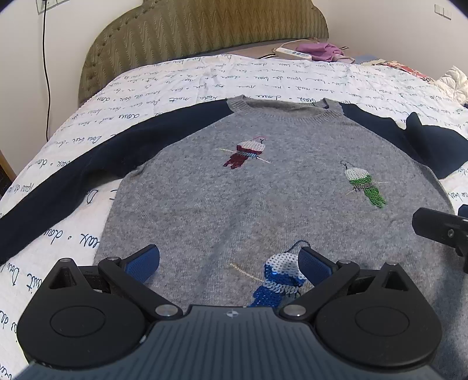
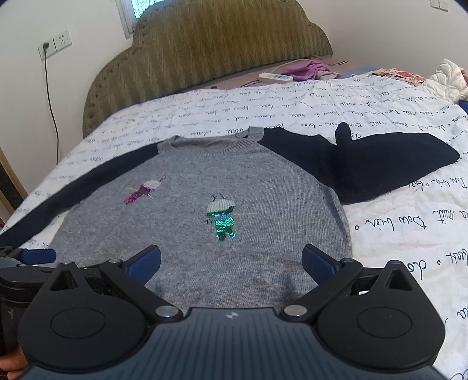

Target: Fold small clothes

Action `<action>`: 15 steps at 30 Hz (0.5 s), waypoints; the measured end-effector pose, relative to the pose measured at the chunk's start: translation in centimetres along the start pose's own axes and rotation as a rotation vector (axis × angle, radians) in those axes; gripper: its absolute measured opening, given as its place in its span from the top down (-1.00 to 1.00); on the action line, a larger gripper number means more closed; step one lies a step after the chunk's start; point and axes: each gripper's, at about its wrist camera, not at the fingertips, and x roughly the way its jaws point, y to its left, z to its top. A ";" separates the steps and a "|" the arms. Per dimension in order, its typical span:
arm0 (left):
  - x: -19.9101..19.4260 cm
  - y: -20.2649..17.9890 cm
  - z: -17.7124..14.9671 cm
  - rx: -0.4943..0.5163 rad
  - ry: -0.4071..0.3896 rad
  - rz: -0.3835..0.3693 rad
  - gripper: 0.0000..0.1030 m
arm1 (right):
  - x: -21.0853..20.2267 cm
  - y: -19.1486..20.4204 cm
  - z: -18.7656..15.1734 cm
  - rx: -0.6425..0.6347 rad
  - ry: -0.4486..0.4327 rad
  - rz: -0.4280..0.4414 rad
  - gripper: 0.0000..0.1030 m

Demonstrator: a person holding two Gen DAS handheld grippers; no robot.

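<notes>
A small grey sweater (image 1: 234,198) with navy sleeves and sequin birds lies flat, front up, on the white quilt; it also shows in the right wrist view (image 2: 263,204). Its left sleeve (image 1: 67,181) stretches out straight. Its right sleeve (image 2: 380,163) is bunched with a small peak. My left gripper (image 1: 228,263) is open and empty over the sweater's lower hem by the blue sequin bird (image 1: 280,277). My right gripper (image 2: 231,263) is open and empty over the hem's right part, below the green bird (image 2: 222,219).
The white quilt (image 1: 175,81) with blue handwriting covers the bed. An olive headboard (image 1: 204,26) stands behind. A power strip (image 2: 275,77) and purple cloth (image 2: 307,68) lie at the far edge. A white jacket (image 2: 447,79) is at the far right.
</notes>
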 end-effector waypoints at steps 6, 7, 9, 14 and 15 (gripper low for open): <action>0.3 -1.0 0.6 0.026 -0.004 0.008 -0.99 | 0.1 -0.1 0.1 -0.060 -0.011 0.010 -1.00; 0.4 -1.1 0.7 0.031 -0.005 0.007 -0.99 | 0.1 -0.2 0.2 -0.068 -0.013 0.016 -1.00; 0.6 -1.5 1.0 0.037 -0.004 0.007 -0.99 | 0.1 -0.6 0.4 -0.072 -0.020 0.029 -1.00; 1.1 -2.7 1.8 0.055 -0.001 -0.002 -0.99 | 0.3 -3.1 1.5 -0.021 -0.035 0.053 -1.00; 1.2 -3.0 1.9 0.062 -0.002 -0.009 -0.99 | 0.4 -3.9 1.8 0.003 -0.034 0.056 -1.00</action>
